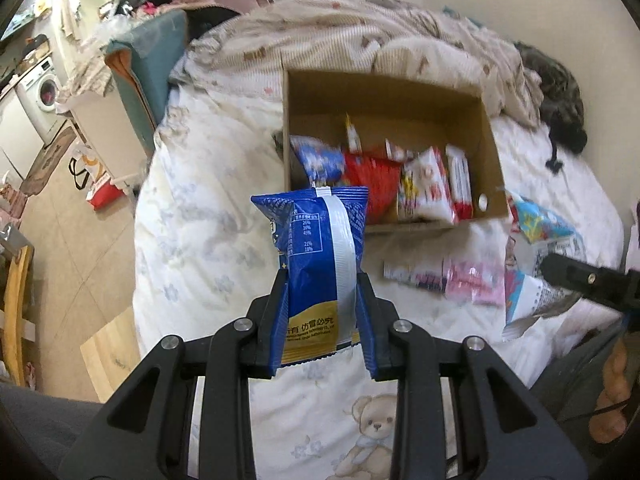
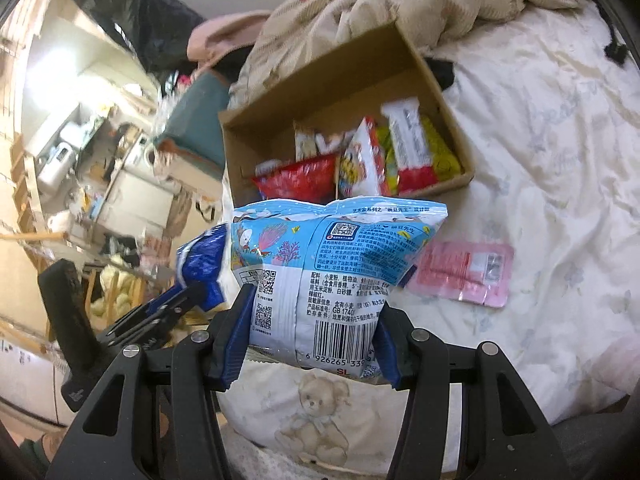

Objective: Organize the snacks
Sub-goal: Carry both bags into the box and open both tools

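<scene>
My left gripper [image 1: 322, 280] is shut on a dark blue snack bag [image 1: 316, 248] and holds it above the bed, in front of an open cardboard box [image 1: 384, 92]. My right gripper [image 2: 316, 296] is shut on a light blue and white snack bag [image 2: 328, 264], also short of the box [image 2: 344, 76]. The box holds several snack packets, among them a red one [image 1: 372, 184]. The left gripper [image 2: 176, 300] with its blue bag [image 2: 202, 260] shows at the left of the right wrist view. The right gripper's finger [image 1: 580, 276] shows at the right of the left wrist view.
A pink packet [image 2: 464, 272] lies on the white quilt [image 2: 540, 160] right of the box; pink and white packets [image 1: 448, 276] show in the left wrist view. A crumpled beige blanket [image 1: 360, 28] lies behind the box. The bed edge and floor [image 1: 80, 232] are at left.
</scene>
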Available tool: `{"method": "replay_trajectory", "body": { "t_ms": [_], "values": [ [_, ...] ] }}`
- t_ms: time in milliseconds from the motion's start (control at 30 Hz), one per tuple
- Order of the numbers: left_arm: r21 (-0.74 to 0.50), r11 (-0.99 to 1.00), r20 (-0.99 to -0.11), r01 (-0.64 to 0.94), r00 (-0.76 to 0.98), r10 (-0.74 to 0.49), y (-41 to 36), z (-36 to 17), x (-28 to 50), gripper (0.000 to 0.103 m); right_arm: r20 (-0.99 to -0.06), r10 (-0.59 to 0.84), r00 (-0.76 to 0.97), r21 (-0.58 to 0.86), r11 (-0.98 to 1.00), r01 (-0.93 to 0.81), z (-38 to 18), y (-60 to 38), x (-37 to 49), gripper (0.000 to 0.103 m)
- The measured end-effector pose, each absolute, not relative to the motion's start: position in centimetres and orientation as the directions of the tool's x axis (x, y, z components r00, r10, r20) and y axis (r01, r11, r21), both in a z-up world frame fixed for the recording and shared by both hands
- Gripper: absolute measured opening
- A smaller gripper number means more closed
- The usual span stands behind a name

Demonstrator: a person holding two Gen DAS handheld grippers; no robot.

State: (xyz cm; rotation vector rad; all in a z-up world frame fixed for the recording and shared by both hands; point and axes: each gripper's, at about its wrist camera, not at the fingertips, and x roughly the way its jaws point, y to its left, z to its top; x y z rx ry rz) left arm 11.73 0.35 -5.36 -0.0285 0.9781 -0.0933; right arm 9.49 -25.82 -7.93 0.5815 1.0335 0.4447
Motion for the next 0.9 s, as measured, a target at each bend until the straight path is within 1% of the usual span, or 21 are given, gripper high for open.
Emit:
{"method": "replay_trajectory", "body": {
  "t_ms": [133, 367, 733, 900],
  "values": [
    [-0.087, 0.994, -0.808, 0.065, 0.579, -0.109, 0.8, -3.7, 13.0, 0.027, -0.634, 0.619, 0.463, 0.689, 0.725, -0.025, -8.2, -27.1, 10.0, 0.056],
    [-0.105, 0.991, -0.795, 0.076, 0.592, -0.13, 0.8, -2.7, 15.7, 0.027, -0.629, 0.603, 0.49, 0.699, 0.715, 0.016, -8.2, -28.2, 11.2, 0.056],
    [-0.125, 0.986, -0.79, 0.107, 0.591, -0.164, -0.3, -3.0, 21.4, 0.027, -0.663, 0.552, 0.505, 0.627, 0.779, -0.028, -7.0, -27.0, 16.9, 0.056],
    [-0.131, 0.983, -0.802, 0.13, 0.569, -0.183, -1.5, -3.8, 24.0, 0.027, -0.691, 0.527, 0.494, 0.581, 0.812, -0.054, -7.1, -25.8, 20.4, 0.056]
  ]
}}
